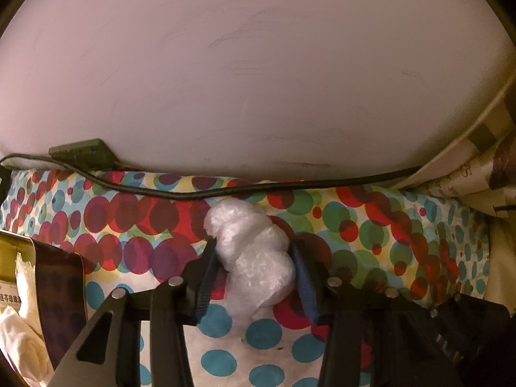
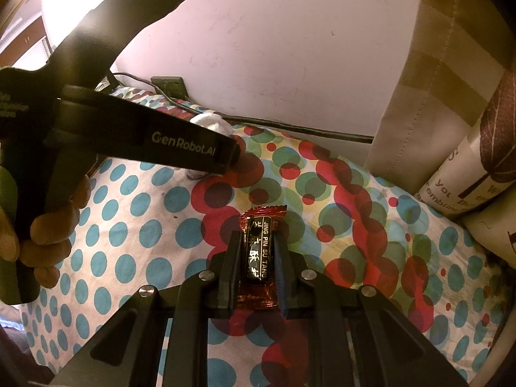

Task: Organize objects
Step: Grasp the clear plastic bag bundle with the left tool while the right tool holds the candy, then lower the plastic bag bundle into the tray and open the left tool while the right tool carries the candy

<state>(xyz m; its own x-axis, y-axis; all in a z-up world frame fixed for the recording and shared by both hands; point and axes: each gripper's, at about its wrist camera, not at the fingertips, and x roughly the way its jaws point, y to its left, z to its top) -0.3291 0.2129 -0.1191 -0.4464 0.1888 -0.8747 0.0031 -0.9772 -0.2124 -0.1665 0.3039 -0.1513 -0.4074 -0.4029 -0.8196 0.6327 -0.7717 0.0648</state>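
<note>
Left wrist view shows a black cable (image 1: 206, 192) along the wall (image 1: 258, 64) behind a crumpled wad of bubble wrap (image 1: 251, 251), which the left claw (image 1: 253, 261) pinches from both sides. Right claw (image 2: 256, 258) (seen in its own camera) grips a red wrapped candy (image 2: 259, 251) low over the polka-dot bedsheet (image 2: 145, 225). Striped cushions (image 2: 435, 80) stand right, against the wall.
</note>
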